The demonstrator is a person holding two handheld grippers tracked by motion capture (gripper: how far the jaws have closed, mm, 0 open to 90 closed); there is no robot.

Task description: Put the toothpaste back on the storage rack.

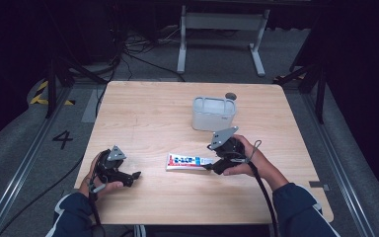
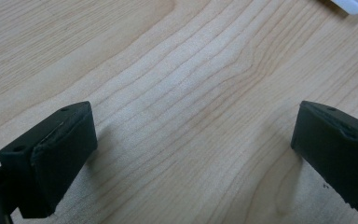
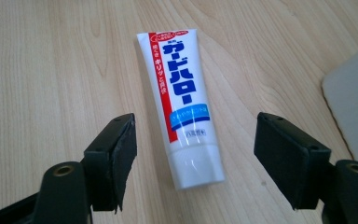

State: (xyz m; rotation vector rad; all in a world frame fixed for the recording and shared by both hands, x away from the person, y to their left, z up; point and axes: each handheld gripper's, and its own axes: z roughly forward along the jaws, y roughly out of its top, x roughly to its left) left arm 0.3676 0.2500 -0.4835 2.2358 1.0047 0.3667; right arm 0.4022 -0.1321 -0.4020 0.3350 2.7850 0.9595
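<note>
The jaws of the right gripper (image 3: pixel 193 161) stand apart, with nothing squeezed between them. The toothpaste tube (image 3: pixel 179 100) lies flat on the wooden table (image 3: pixel 37 70). Its white cap end sits in the gap between the two black jaws, a little nearer the left jaw in the right gripper view. The rest of the tube stretches away from the gripper. Neither pad touches it.

In the high view, the right gripper (image 1: pixel 212 167) is at the right end of the toothpaste tube (image 1: pixel 188 161), near the middle of the table (image 1: pixel 143 113). A pale grey plastic container (image 1: pixel 213 113) stands farther back, apart from the tube.

The step in hand looks like picking up the tube. To do it well, the right gripper should come low, close to the table, so the pads meet the sides of the tube. It should slide a bit so the tube sits in the middle of the gap. The cap end is hard and round, so it could slip; the flat part just past the cap may be a better spot. Then squeeze gently.

The left gripper (image 2: pixel 193 154) rests over bare wood with its jaws wide apart and nothing between them. In the high view the left gripper (image 1: pixel 128 176) is well away from the tube.
</note>
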